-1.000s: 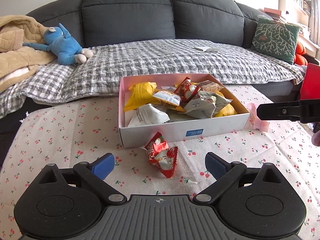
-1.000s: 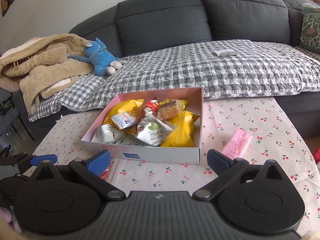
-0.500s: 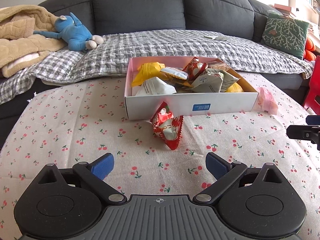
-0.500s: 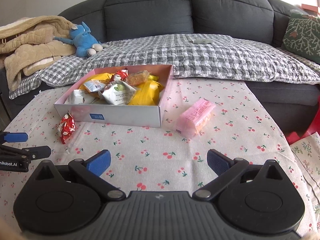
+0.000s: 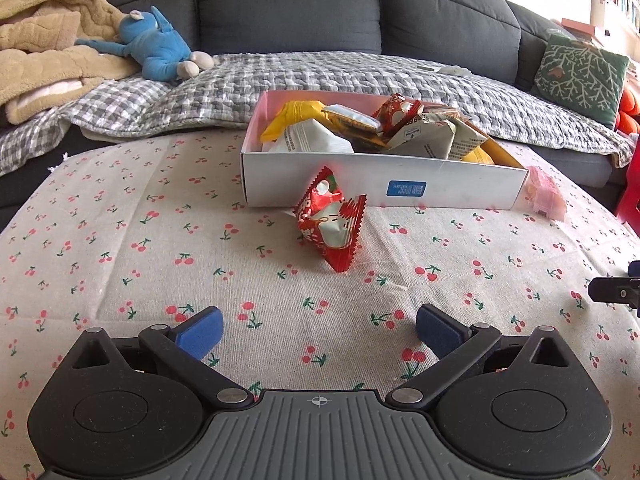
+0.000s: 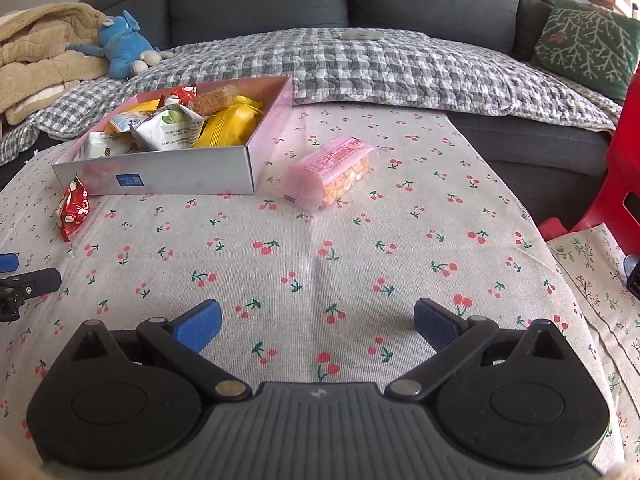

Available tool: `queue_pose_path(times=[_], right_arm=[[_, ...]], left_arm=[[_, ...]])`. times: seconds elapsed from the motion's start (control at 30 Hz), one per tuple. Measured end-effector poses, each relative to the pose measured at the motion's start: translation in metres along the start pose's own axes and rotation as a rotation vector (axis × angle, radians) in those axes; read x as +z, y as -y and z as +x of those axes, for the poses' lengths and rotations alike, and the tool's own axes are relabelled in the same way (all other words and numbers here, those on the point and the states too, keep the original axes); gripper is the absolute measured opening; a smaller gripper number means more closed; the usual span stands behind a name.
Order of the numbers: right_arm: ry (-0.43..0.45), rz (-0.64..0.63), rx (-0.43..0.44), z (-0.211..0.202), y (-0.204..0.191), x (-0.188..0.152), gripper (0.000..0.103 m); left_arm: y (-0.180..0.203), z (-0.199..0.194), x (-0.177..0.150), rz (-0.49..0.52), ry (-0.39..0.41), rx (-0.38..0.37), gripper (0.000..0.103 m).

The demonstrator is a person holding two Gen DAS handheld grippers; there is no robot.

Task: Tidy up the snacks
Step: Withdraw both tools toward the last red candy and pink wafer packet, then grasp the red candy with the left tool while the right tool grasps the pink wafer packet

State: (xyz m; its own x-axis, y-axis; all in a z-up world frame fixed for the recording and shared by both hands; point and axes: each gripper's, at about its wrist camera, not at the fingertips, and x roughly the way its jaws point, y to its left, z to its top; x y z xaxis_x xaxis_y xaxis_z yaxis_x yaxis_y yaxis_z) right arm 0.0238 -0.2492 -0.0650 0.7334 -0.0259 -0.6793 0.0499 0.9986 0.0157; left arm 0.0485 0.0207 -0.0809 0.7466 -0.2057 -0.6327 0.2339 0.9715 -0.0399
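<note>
The left gripper point(image 5: 318, 330) hangs low over the tabletop point(image 5: 120, 240), its blue-padded jaws spread wide with nothing between them. Straight ahead of it, well apart from the fingertips, a red snack packet point(image 5: 330, 220) lies on the cherry-print cloth, just in front of the near wall of the white box point(image 5: 384, 188). The box holds a heap of yellow, white and red snack bags.

The right gripper point(image 6: 317, 326) is likewise wide open and empty, above bare cloth. Ahead of it and slightly to the right lies a pink packet of biscuits point(image 6: 328, 172), just beside the box's right wall point(image 6: 268, 124) but not clearly touching it. In the right wrist view the red packet point(image 6: 74, 206) sits far to the left, near the box's front corner. Behind the tabletop a grey sofa point(image 6: 340, 0) carries a checked blanket point(image 6: 380, 64) and a blue soft toy point(image 6: 120, 46).
</note>
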Motion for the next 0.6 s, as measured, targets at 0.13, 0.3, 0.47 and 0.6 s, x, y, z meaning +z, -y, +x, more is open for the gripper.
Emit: queue_pose_path(times=[0.13,0.3,0.47,0.6], right_arm=[[0.019,-0.021,-0.007,0.007,-0.005,0.003,0.103],[0.041,-0.023,0.011,0.017,-0.008,0.015,0.103],[0.067,-0.025,0.035,0.024,-0.010,0.027,0.103],[0.087,-0.006,0.022,0.030,-0.009,0.035,0.102]], left_arm=[[0.002,0.004,0.001,0.003,0.016,-0.012,0.103],[0.003,0.013,0.007,0.008,0.020,-0.022,0.103],[0.001,0.022,0.016,0.009,0.019,-0.013,0.103],[-0.002,0.027,0.023,0.002,0.021,-0.007,0.103]])
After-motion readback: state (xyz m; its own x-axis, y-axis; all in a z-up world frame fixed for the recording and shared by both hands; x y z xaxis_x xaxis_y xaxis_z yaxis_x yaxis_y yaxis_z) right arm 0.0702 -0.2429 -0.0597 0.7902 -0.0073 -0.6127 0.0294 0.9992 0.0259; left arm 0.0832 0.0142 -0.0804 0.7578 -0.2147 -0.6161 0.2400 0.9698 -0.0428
